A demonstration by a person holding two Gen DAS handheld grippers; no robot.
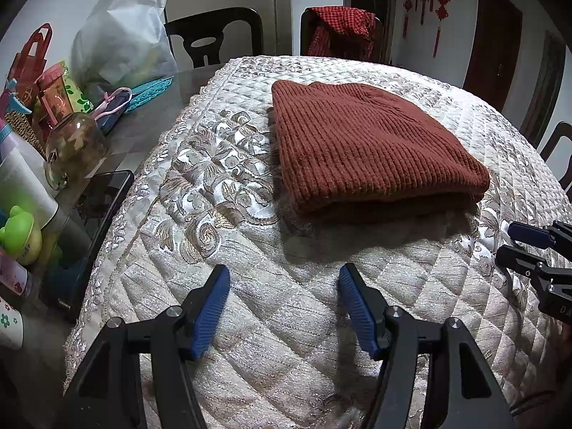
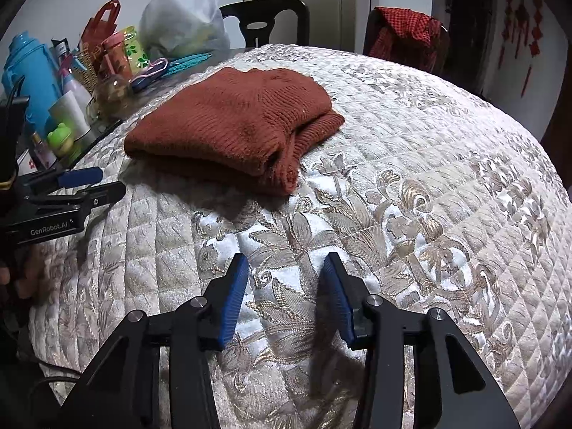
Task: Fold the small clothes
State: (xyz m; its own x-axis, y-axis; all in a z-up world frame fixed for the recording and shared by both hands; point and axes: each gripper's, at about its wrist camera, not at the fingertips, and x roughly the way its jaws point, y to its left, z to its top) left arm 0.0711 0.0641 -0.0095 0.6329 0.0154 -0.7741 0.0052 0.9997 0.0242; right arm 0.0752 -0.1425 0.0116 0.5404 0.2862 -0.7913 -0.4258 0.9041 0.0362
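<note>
A folded rust-brown knitted sweater [image 1: 368, 146] lies on the quilted cloth [image 1: 250, 307] covering the desk, in the upper centre of the left wrist view. The left tool [image 1: 284, 284] and right tool [image 2: 284, 271] both hang released at bottom centre, near the sweater but apart from it, grasping nothing.

One folded rust sweater [image 1: 368, 143] on one quilted table [image 1: 286, 304], two claws, left claw [image 1: 284, 275] and right claw [image 2: 284, 262], two chairs behind.
</note>
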